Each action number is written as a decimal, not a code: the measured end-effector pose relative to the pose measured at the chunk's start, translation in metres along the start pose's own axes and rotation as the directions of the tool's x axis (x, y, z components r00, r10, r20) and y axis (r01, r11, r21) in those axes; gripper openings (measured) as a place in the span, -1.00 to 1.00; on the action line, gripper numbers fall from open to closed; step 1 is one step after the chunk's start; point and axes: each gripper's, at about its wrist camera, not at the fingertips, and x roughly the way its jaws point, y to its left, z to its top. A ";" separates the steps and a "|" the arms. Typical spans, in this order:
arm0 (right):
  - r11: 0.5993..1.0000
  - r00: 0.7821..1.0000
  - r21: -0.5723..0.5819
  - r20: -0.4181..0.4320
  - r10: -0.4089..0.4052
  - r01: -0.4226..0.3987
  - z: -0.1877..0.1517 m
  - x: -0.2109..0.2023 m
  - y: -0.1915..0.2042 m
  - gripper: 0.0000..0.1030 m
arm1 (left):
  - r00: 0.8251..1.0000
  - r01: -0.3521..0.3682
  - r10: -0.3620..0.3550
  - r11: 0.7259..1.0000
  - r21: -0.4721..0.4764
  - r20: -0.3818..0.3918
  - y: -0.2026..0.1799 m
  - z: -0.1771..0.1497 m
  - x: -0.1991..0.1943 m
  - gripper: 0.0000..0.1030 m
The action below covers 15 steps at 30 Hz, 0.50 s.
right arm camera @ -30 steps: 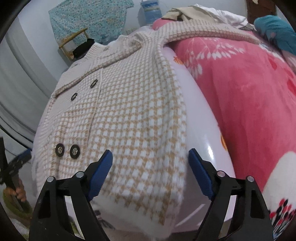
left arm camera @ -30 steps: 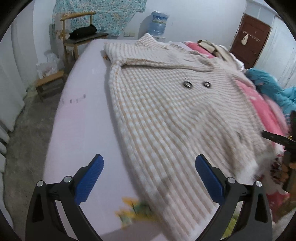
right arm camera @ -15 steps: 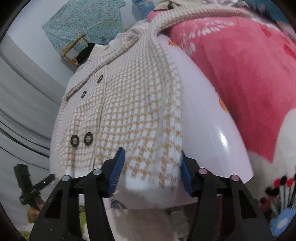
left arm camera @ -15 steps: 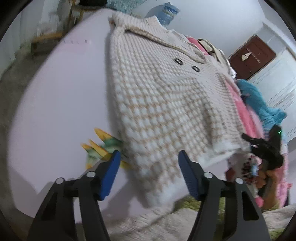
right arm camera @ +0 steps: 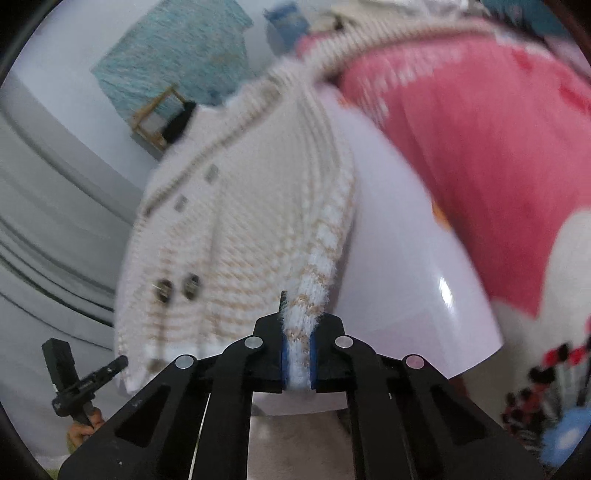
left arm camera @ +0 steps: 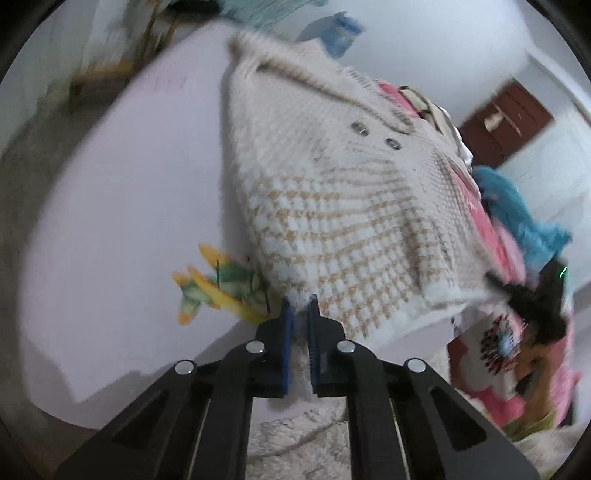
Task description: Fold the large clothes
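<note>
A cream and tan checked knit coat (left arm camera: 332, 206) with dark buttons lies spread on a pale lilac sheet (left arm camera: 122, 206), collar at the far end. My left gripper (left arm camera: 299, 306) is shut on the coat's fluffy white hem at its near left corner. In the right wrist view the same coat (right arm camera: 251, 229) runs away from me, and my right gripper (right arm camera: 297, 328) is shut on the hem at the near right corner, white fuzz squeezed between the blue pads. The other gripper (right arm camera: 74, 376) shows at the lower left, held by a hand.
A pink flowered blanket (right arm camera: 480, 147) lies along the right of the sheet, with teal cloth (left arm camera: 517, 210) beyond it. A wooden chair (right arm camera: 159, 118) and a water bottle (left arm camera: 343, 29) stand by the far wall. A brown door (left arm camera: 506, 118) is at the right. The bed's near edge is just under both grippers.
Both grippers went from wide open to shut, each closing on a near hem corner of the coat. Both moved in toward the hem and rolled a little.
</note>
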 end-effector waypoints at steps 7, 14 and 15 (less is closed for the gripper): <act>0.991 0.991 -0.064 0.055 0.120 -0.116 -0.001 -0.057 0.039 -0.90 | 0.992 -0.071 0.056 0.989 0.132 0.117 -0.001 0.028 -0.066 -0.87; 0.999 0.997 0.019 -0.058 0.049 -0.048 -0.042 -0.048 0.022 -0.90 | 0.997 -0.045 0.051 0.992 0.117 -0.051 0.012 0.009 -0.061 -0.86; 0.999 0.996 0.035 -0.085 -0.002 0.005 -0.048 -0.041 0.012 -0.88 | 0.994 -0.043 0.055 0.991 0.124 -0.093 0.012 0.001 -0.051 -0.83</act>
